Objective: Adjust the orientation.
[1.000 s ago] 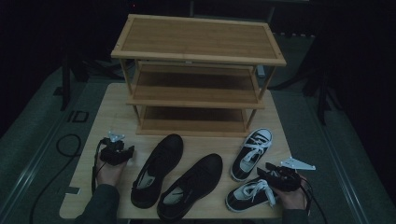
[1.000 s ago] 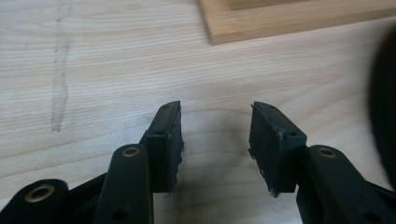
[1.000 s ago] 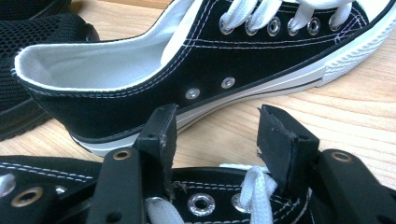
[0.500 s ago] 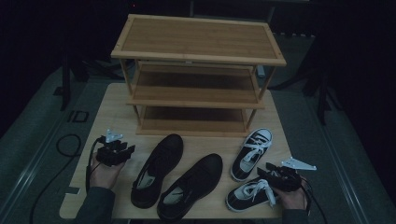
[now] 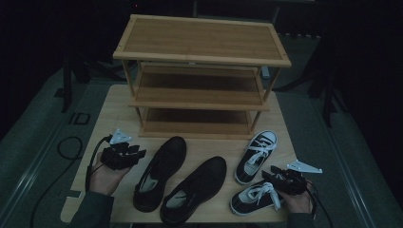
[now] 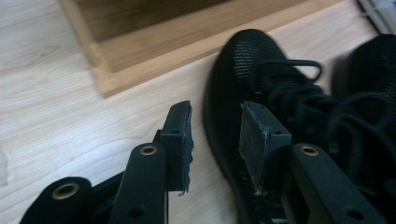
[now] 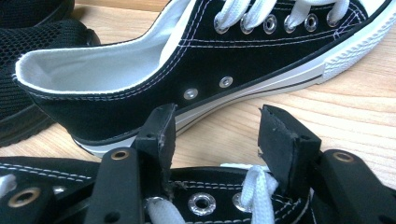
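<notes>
- Black mesh lace-up shoe (image 6: 261,93) lies just beside the left gripper (image 6: 215,135), whose jaws, just closing, grasp nothing.
- Right gripper (image 7: 215,140) hangs released over the nearer black-and-white canvas sneaker (image 7: 210,200).

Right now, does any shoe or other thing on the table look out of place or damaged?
Nothing is damaged. The four shoes lie loose on the table, and the shoe rack has bare shelves. The two sneakers point different ways.

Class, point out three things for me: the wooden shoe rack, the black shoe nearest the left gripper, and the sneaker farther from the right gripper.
shoe rack (image 5: 202,40), high view, top shelf.
black shoe (image 5: 159,173), high view, its opening.
sneaker (image 5: 256,154), high view, white laces.
</notes>
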Demonstrator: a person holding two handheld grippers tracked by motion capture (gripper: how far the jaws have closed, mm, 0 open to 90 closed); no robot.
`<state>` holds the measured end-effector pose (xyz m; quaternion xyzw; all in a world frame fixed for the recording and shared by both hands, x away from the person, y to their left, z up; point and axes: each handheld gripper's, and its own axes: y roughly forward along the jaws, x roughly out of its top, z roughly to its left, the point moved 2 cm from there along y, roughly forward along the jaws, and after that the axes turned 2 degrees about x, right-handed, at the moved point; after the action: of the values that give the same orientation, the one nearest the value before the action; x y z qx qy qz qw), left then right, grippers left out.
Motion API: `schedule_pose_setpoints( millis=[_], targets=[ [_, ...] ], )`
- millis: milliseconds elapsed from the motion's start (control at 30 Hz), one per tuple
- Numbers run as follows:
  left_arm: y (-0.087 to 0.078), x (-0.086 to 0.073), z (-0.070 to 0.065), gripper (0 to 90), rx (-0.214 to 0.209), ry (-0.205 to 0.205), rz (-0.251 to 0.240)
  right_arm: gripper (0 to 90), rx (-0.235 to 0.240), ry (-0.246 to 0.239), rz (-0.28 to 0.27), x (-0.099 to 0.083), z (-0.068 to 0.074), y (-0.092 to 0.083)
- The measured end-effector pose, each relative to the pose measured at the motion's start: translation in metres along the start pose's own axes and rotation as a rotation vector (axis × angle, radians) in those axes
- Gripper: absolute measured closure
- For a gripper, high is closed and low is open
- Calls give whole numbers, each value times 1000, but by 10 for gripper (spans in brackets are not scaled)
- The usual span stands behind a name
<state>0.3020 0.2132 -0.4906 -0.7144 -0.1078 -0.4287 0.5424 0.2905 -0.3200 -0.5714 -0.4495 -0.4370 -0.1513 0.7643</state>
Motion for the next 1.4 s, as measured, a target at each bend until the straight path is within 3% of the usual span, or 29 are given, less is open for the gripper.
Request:
schedule_pose_setpoints(
  millis=[200,533,967,1400],
  targets=[
    [-12,10,-15,629,-42,56,9,463,1,2,-2,0,0,0],
    [-19,14,-28,619,-84,104,34,461,4,2,-6,0,0,0],
    [-21,7,-38,604,-112,124,59,457,8,-3,-8,-1,0,0],
    [-13,-2,-45,622,-109,156,124,457,9,-3,-12,-1,-1,0]
  ],
)
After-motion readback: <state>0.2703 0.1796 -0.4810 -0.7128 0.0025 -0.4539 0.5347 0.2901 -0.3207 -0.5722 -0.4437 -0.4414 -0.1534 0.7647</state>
